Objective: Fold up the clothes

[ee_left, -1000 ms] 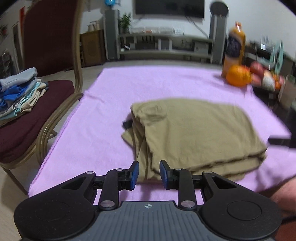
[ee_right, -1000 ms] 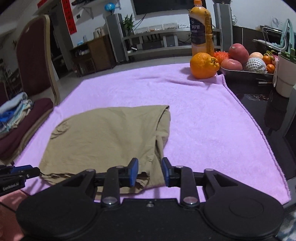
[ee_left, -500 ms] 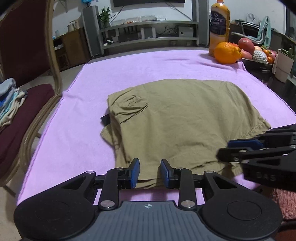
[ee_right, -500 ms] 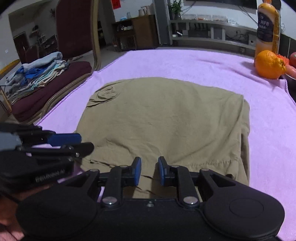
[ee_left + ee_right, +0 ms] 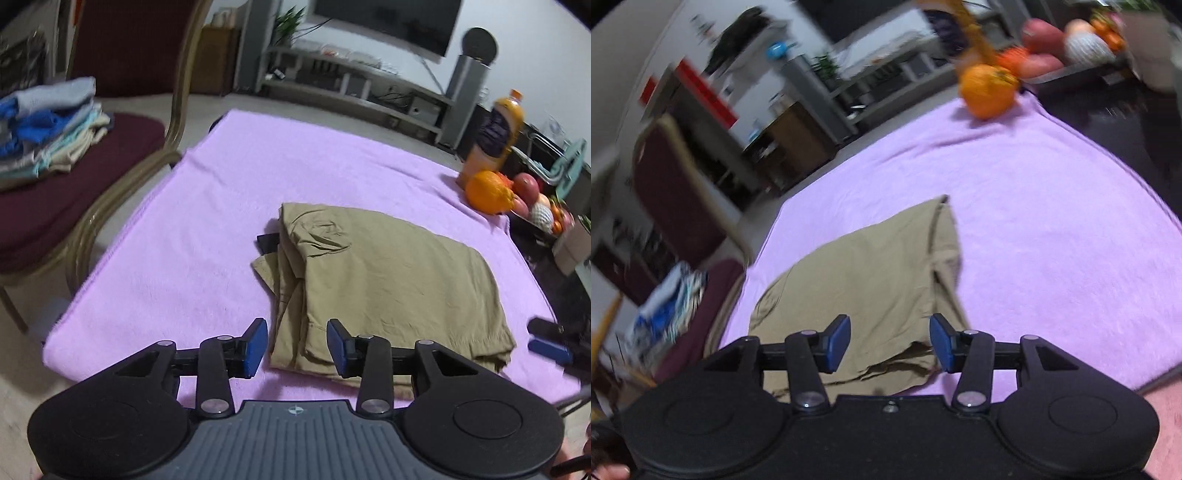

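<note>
Khaki fabric, a folded garment (image 5: pixel 388 280), lies on the lilac towel (image 5: pixel 207 236) that covers the surface, directly ahead of both grippers.

Left gripper (image 5: pixel 297 345): jaws parted, nothing clamped. Its jaws have just been opening. The garment's near left corner lies in line with the gap, below the blue pads (image 5: pixel 255 349); contact is not visible. To the left of this gripper the towel is bare up to its left edge, beyond which stands a chair (image 5: pixel 122 147) carrying a stack of folded clothes (image 5: pixel 48 125). The tip of the right gripper appears at the right border of this view, just off the garment's near right corner.

Right gripper (image 5: pixel 890 341): jaws parted, nothing clamped; they too have just been opening. The garment's near hem, ruffled, lies under the gap. To the right of this gripper the towel is open and flat as far as its right edge. An orange (image 5: pixel 988 90) rests at the far right corner, with a fruit tray (image 5: pixel 1071 55) behind it.

Change from half a second ago: both views have rolled, and the right view is now motion-blurred. The left gripper no longer shows in the right view. The garment keeps its folded shape and place.
</note>
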The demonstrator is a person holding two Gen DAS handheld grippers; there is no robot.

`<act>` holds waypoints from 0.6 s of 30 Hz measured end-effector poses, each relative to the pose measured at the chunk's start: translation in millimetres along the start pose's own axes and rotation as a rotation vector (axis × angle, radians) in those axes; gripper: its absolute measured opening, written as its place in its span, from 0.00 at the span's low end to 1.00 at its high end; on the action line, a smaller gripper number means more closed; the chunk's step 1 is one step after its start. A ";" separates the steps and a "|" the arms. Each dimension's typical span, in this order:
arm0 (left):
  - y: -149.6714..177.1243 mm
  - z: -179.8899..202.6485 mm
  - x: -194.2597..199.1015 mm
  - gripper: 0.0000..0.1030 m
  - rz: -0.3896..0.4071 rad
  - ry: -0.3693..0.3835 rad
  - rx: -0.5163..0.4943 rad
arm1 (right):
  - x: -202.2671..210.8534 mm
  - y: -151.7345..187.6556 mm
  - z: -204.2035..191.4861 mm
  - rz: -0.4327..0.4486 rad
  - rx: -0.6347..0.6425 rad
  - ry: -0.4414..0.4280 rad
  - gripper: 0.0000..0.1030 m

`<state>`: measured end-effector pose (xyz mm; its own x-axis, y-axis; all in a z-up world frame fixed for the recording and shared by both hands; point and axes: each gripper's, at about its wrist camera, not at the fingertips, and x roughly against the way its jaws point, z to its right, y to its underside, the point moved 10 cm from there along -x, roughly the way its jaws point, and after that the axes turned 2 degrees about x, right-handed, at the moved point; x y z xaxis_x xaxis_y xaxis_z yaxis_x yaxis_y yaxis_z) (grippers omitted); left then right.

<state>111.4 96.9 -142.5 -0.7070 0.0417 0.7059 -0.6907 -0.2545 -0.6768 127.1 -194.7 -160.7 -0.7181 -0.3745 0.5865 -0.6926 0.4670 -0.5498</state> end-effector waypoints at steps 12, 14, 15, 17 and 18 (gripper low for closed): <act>16.2 9.4 -43.3 0.41 -0.054 -0.047 -0.183 | -30.7 5.7 40.5 -0.106 -0.197 -0.010 0.60; 18.0 5.2 -46.0 0.42 -0.059 -0.033 -0.156 | -33.9 5.2 40.7 -0.113 -0.185 -0.015 0.60; 18.6 2.6 -47.0 0.44 -0.062 -0.024 -0.136 | -35.8 3.0 39.9 -0.107 -0.169 -0.020 0.61; 19.3 -1.7 -48.2 0.46 -0.066 -0.010 -0.107 | -39.8 -1.3 38.3 -0.095 -0.135 -0.028 0.61; 18.9 -2.2 -48.5 0.48 -0.066 -0.007 -0.104 | -42.2 -2.9 36.8 -0.090 -0.113 -0.035 0.61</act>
<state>132.3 92.1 -190.0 -0.6589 0.0481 0.7507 -0.7478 -0.1496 -0.6468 156.9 -209.7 -205.8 -0.6569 -0.4454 0.6084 -0.7434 0.5172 -0.4241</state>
